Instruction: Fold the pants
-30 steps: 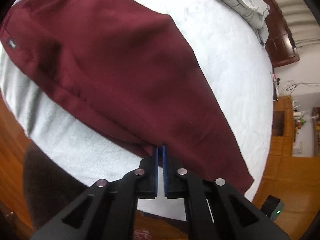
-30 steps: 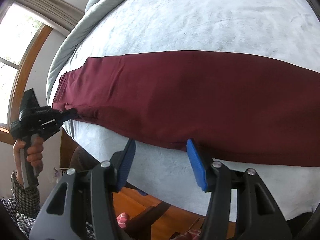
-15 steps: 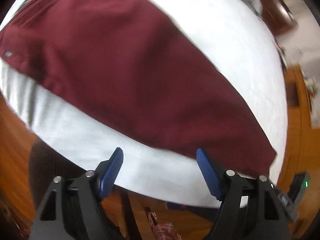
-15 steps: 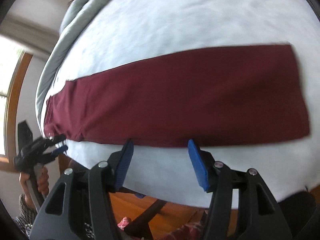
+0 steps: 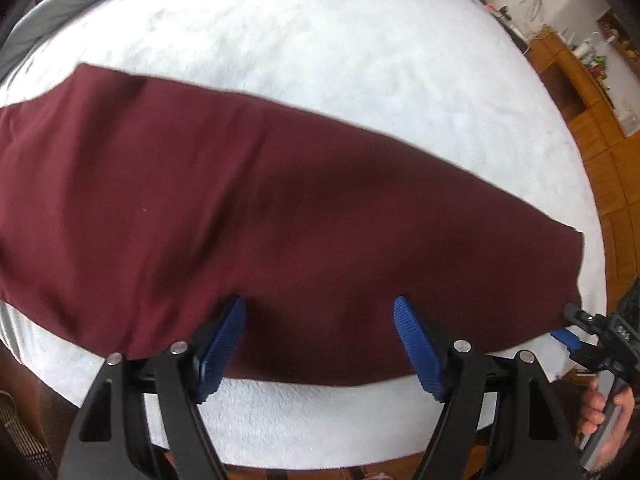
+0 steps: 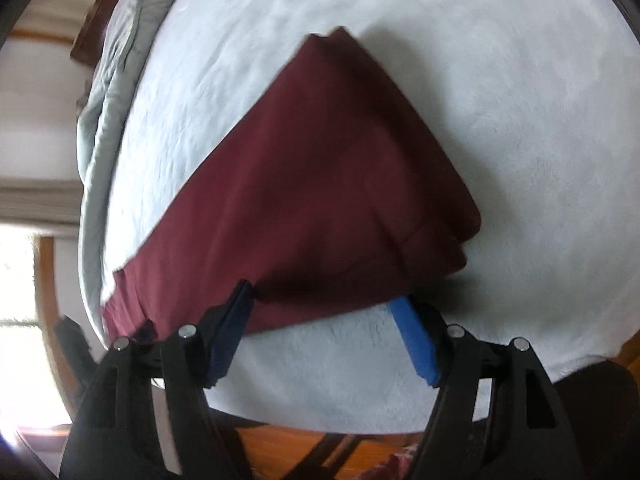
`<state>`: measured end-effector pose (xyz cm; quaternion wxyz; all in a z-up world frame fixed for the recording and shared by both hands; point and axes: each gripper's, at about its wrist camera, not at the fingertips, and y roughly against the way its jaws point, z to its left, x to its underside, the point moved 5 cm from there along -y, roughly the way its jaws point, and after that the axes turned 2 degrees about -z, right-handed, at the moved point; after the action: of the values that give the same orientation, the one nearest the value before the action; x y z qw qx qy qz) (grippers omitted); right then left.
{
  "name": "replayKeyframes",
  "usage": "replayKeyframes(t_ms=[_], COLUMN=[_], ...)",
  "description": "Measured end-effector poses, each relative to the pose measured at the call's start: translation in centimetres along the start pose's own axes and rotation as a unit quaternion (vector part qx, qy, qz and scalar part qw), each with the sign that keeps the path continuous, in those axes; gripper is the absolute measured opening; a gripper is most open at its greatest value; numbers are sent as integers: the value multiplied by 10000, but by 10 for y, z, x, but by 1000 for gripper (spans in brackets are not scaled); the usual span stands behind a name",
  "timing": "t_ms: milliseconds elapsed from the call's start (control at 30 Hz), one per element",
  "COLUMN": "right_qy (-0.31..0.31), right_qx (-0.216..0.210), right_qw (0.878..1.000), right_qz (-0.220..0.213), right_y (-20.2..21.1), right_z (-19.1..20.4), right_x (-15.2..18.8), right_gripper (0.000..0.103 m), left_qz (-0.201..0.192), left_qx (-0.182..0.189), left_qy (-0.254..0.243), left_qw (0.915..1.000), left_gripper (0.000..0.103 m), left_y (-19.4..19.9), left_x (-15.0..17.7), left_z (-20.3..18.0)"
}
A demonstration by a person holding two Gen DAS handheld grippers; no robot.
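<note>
left wrist view: i am looking down on the bed (image 5: pixel 320 40), covered in a white fleecy blanket. the maroon pants (image 5: pixel 248 216) lie flat across it as a long band, running from the left edge of the view to a squared hem end at the right, close to the near edge of the bed. my left gripper (image 5: pixel 320 312) hangs over the near long edge of the pants with its blue fingers (image 5: pixel 416 344) spread wide apart. nothing is pinched between them; the cloth only shows behind the gap. at the far right my right gripper (image 5: pixel 568 336) comes in by the hem corner, with the person's hand (image 5: pixel 600 416) wrapped around its handle. whether it touches the cloth i cannot tell from here. a wooden cabinet (image 5: pixel 576 80) stands beyond the bed on the right.

right wrist view: here the pants (image 6: pixel 320 184) run from the near left away to the far middle, and the layered hem end sits to the right. the right gripper (image 6: pixel 324 308) is at the near edge of the cloth, its blue fingers (image 6: pixel 414 340) apart and opening wider, gripping nothing. the picture is blurred. a grey duvet (image 6: pixel 112 112) is bunched along the left side of the bed (image 6: pixel 500 80), and a bright window (image 6: pixel 20 300) shows at the left.
</note>
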<state>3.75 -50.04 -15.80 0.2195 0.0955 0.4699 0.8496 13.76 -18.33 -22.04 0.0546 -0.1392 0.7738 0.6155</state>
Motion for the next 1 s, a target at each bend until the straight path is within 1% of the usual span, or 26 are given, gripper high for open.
replayKeyframes(t_ms=[67,167,200,233,300,367,400,467,500,567,600,667,733,767,800,833,867,900,933,967,1000], right_qy=[-155,-284,-316,-308,-225,-217,-156,156,319,454,566,713,784,749,650,462,204,114,71,49,33], right_qx=[-168,-282,-316,-286,-40,-222,-331,-403,-567,-846,-935,-949,-688,-305,-78,97,348,546,775,816,744], right_qw=[9997,9990,9986,9986,9987,9980,9976,9962,9938,9894,9861,9824,9822,9848,9867,9894,9925,9935,9937,9937,9937], right_qz=[-78,-197,-266,-330,-448,-546,-591,-755,-899,-1089,-1248,-1443,-1560,-1540,-1486,-1372,-1158,-997,-802,-765,-833], right_y=[-1,-5,-6,-7,-5,0,5,22,37,64,83,102,108,101,92,82,62,48,29,18,14], right_z=[-5,-9,-10,-9,-12,-9,0,15,30,47,55,61,55,43,33,14,-8,-20,-31,-37,-41], right_x=[-3,-8,-11,-13,-19,-22,-26,-32,-37,-43,-46,-49,-54,-58,-61,-63,-65,-64,-59,-56,-56], right_gripper=[70,70,68,64,30,16,14,13,12,11,11,11,11,11,11,11,11,11,11,12,13], left_qz=[-34,-45,-47,-51,-56,-66,-95,-267,-353,-685,-936,-1151,-1137,-1047,-935,-756,-594,-347,-498,-598,-613], left_qx=[-26,-139,-162,-185,-211,-234,-260,-321,-320,-198,-130,-142,-154,-237,-363,-512,-591,-669,-662,-663,-671], left_qy=[28,-90,-115,-137,-192,-224,-235,-306,-323,-311,-334,-440,-582,-673,-747,-821,-850,-864,-914,-954,-978], left_qw=[10000,9999,9998,9997,9996,9995,9993,9987,9983,9970,9950,9923,9917,9919,9922,9924,9928,9934,9924,9914,9910], left_gripper=[77,78,78,78,78,78,78,78,78,78,78,79,79,79,79,79,79,80,82,83,82], left_y=[-3,-7,-8,-10,-9,-5,-3,9,15,33,45,54,48,39,27,11,0,-19,-23,-20,-19], left_x=[-1,-1,0,0,1,0,0,1,-1,-8,-12,-14,-11,-7,-5,0,2,9,11,12,13], left_z=[2,-6,-6,-9,-11,-11,-12,-12,-14,-21,-27,-36,-44,-47,-49,-48,-43,-39,-37,-33,-34])
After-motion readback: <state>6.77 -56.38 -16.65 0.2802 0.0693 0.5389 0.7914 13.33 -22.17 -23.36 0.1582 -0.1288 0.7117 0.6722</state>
